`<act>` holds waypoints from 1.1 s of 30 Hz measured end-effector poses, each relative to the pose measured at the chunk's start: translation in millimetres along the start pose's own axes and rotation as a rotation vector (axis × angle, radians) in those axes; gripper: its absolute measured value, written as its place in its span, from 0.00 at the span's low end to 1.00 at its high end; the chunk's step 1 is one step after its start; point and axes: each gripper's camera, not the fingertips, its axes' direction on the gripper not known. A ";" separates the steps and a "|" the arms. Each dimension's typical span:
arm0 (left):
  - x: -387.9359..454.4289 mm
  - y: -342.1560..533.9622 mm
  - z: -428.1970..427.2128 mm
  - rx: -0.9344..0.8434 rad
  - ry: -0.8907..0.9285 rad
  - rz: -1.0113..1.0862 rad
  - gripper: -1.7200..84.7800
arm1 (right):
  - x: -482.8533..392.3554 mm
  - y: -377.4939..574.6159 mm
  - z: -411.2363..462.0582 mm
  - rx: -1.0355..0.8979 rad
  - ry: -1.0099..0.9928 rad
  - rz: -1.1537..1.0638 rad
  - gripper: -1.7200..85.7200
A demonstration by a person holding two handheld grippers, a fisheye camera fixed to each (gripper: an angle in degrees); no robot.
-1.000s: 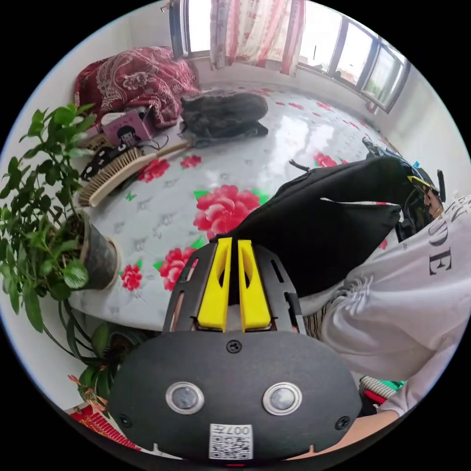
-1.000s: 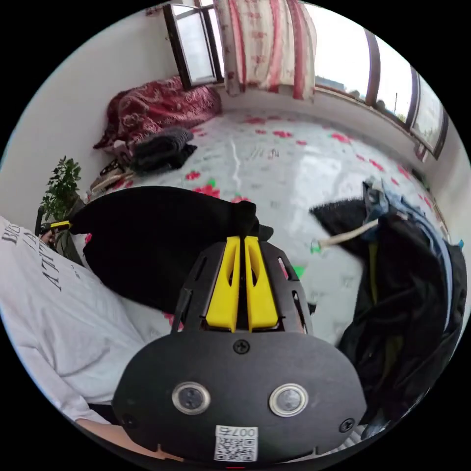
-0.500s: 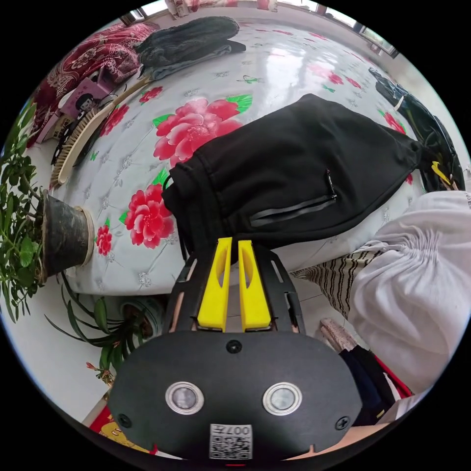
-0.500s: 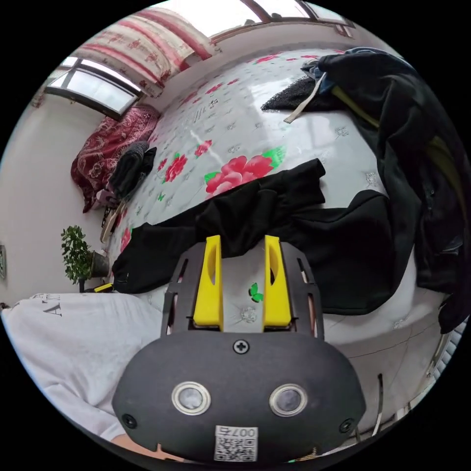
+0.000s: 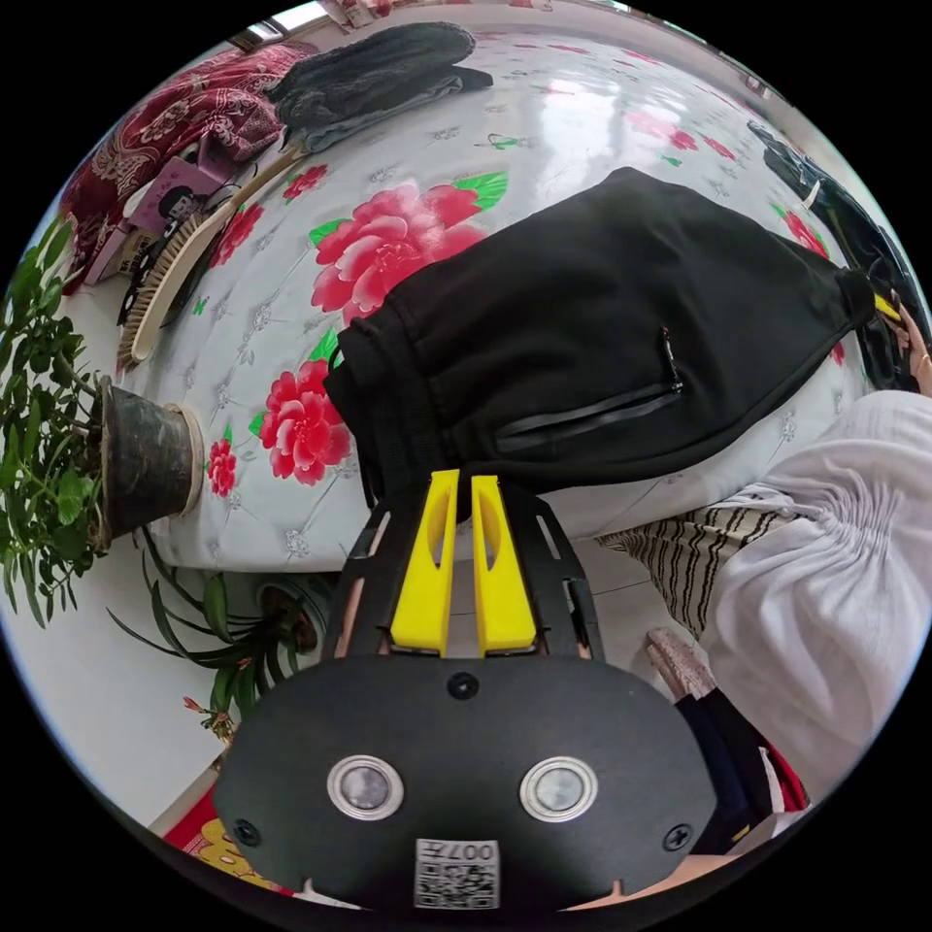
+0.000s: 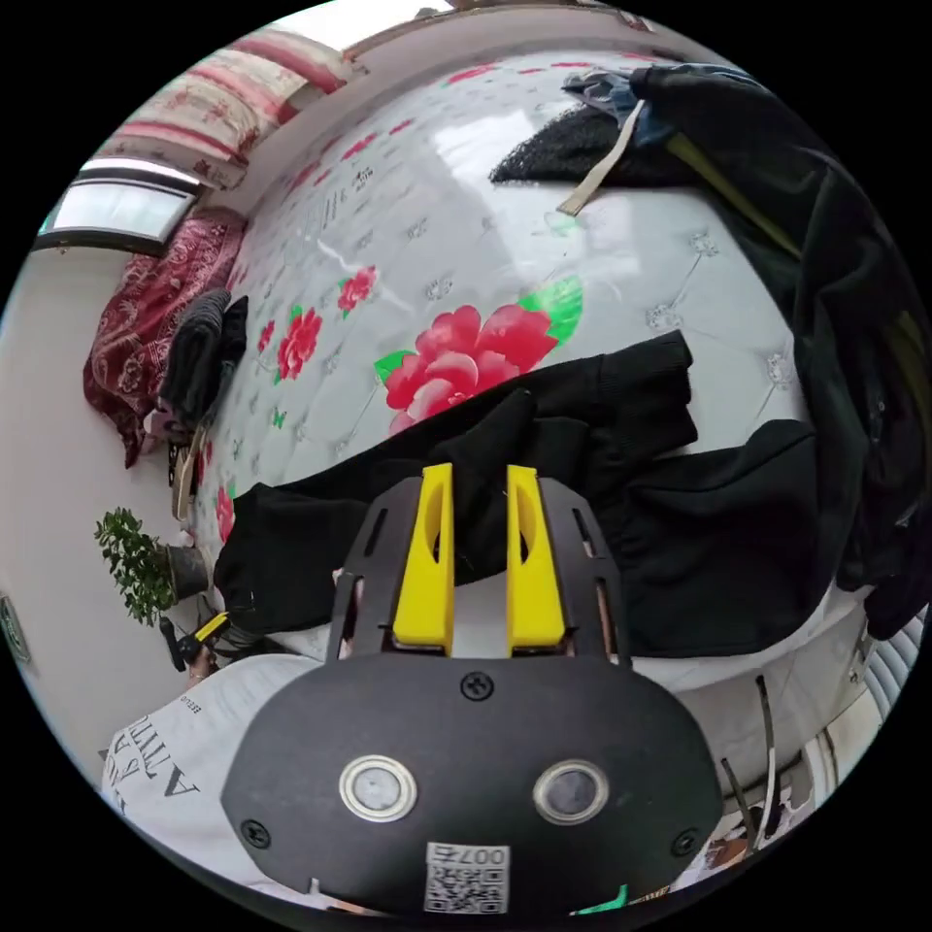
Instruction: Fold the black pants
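**Black pants laid along the bed's near edge, a gripper at each end**

Left gripper view: the left gripper (image 5: 462,485) has its two yellow jaws drawn almost together, leaving a thin slit, and their tips sit at the waistband end of the black pants (image 5: 602,330). The tips meet the dark cloth, but whether any fabric is truly pinched in the slit cannot be told. The pants lie flat on the flowered bed cover (image 5: 408,233), a zip pocket facing up, running along the near edge of the bed toward the person's white sleeve (image 5: 845,563).

In the right gripper view the right gripper (image 6: 479,481) has its jaws parted by a narrow gap. A raised ridge of the pants (image 6: 505,447) stands up between the yellow jaws, but the jaws do not visibly press on it from both sides, so a firm grasp cannot be confirmed. The leg ends lie crumpled here, cuffs turned toward a red flower on the cover. Far along the garment the other gripper's yellow tip (image 6: 214,626) shows at the waistband.

As for containers, a dark plant pot (image 5: 146,461) stands beside the bed's corner and holds a leafy green plant (image 5: 39,417). A brush (image 5: 170,282) lies on the cover near a red patterned quilt (image 5: 165,116), and a heap of dark clothing (image 6: 825,291) sits at the bed's other side.
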 end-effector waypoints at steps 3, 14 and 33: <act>2.3 1.5 2.4 -0.002 0.014 -0.016 0.02 | -4.2 -14.4 1.3 -0.037 0.005 -0.065 0.05; 26.5 22.6 13.6 0.025 -0.048 -0.023 0.02 | 86.1 75.3 -114.7 0.491 -0.103 -0.102 0.03; 7.0 80.6 76.8 -0.027 -0.025 -0.083 0.07 | 153.8 129.8 -30.6 0.280 -0.151 0.187 0.13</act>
